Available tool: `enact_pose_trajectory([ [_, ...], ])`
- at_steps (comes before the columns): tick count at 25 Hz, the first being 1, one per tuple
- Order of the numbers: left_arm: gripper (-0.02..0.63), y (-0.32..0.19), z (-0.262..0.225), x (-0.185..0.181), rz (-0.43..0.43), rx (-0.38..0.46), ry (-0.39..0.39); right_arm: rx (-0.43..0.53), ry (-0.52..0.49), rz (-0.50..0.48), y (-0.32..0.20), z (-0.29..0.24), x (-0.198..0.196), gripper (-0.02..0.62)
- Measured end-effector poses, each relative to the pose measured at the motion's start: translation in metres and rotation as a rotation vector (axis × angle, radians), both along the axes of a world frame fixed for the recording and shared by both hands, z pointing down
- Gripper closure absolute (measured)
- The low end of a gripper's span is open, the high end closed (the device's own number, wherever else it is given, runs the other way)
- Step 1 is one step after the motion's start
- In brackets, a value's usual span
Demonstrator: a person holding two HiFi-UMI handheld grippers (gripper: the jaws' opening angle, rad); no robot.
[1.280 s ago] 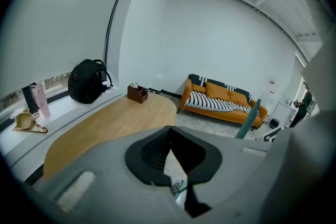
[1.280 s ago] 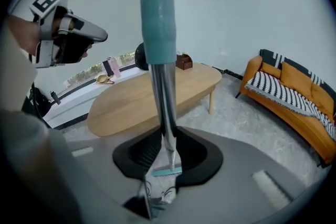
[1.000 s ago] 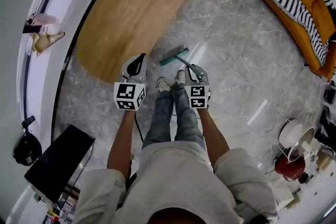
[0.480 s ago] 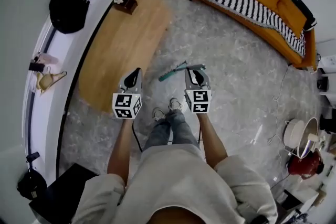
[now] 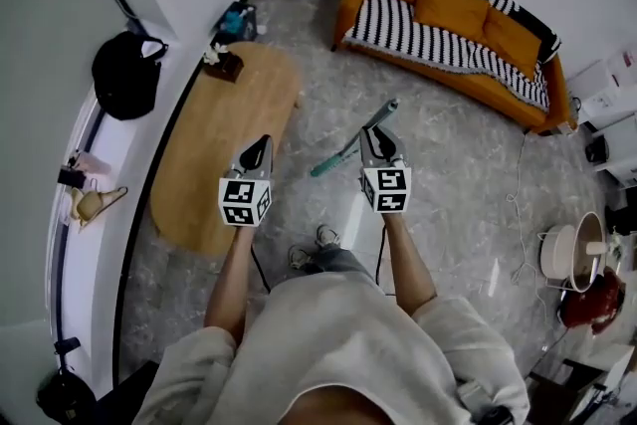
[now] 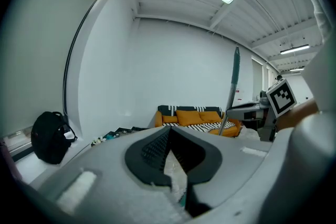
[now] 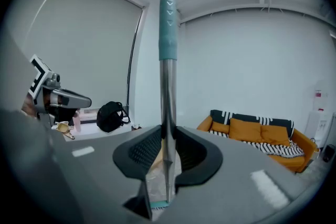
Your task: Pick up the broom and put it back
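I find the right claw [image 5: 379, 139] pinching the broom [image 5: 343, 152]. In the right gripper view both pads are closed onto the metal shaft, which stands upright through the right claw [image 7: 168, 139], with the broom's [image 7: 168, 76] teal grip end rising well above the jaws. From the head view the broom runs on a slant. Its teal brush head [image 5: 320, 169] sits lower left of the claw, over the grey stone floor [image 5: 448, 174], and the grip end [image 5: 388, 106] points toward the orange sofa [image 5: 458, 25]. I cannot tell whether the brush head touches the floor. The left claw [image 5: 259, 149] is held level beside the right one and apart from it, over the edge of the oval wooden surface [image 5: 234, 134]. In the left gripper view the pads of the left claw [image 6: 169, 136] are pressed together at the tips with nothing between them, and the broom [image 6: 232, 86] shows upright off to its right. A black bag [image 5: 127, 75] lies on the white ledge beyond the wooden surface. The person's shoes [image 5: 314, 249] stand on the floor below the two claws.
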State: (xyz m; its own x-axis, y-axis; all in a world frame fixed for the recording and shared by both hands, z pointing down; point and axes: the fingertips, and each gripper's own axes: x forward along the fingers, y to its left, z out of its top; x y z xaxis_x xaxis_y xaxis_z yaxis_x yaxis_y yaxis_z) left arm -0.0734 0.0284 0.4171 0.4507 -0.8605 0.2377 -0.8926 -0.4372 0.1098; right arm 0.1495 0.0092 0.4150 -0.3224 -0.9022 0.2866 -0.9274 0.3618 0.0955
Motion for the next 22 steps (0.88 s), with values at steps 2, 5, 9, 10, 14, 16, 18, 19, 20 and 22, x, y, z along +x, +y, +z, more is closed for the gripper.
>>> enact_pose_trajectory([
  [2, 0.609, -0.003, -0.006, 0.007, 0.018, 0.014, 0.001, 0.016, 0.002, 0.01, -0.001, -0.011, 0.007, 0.511],
  [5, 0.609, -0.006, -0.015, 0.012, 0.037, 0.039, -0.005, 0.04, -0.005, 0.033, -0.002, -0.024, 0.016, 0.511],
  [9, 0.609, -0.009, -0.021, 0.009, 0.049, 0.05, -0.006, 0.054, -0.006, 0.059, -0.003, -0.033, 0.022, 0.511],
  [10, 0.609, -0.01, -0.022, 0.008, 0.051, 0.049, -0.007, 0.057, -0.007, 0.064, -0.004, -0.035, 0.022, 0.511],
  [14, 0.609, -0.012, -0.018, 0.01, 0.056, 0.043, -0.006, 0.066, -0.017, 0.072, -0.007, -0.038, 0.029, 0.511],
  [16, 0.609, -0.013, -0.014, 0.012, 0.06, 0.034, -0.008, 0.066, -0.021, 0.074, -0.01, -0.038, 0.031, 0.511],
  [18, 0.609, -0.016, -0.009, 0.013, 0.064, 0.025, -0.011, 0.064, -0.025, 0.076, -0.016, -0.037, 0.032, 0.511],
  [19, 0.609, -0.019, -0.006, 0.012, 0.063, 0.02, -0.012, 0.063, -0.025, 0.077, -0.02, -0.036, 0.033, 0.511],
  [20, 0.609, -0.022, -0.003, 0.011, 0.06, 0.016, -0.013, 0.062, -0.025, 0.075, -0.025, -0.033, 0.033, 0.511],
  [22, 0.609, -0.031, 0.002, 0.009, 0.05, 0.008, -0.014, 0.059, -0.024, 0.068, -0.036, -0.028, 0.034, 0.511],
])
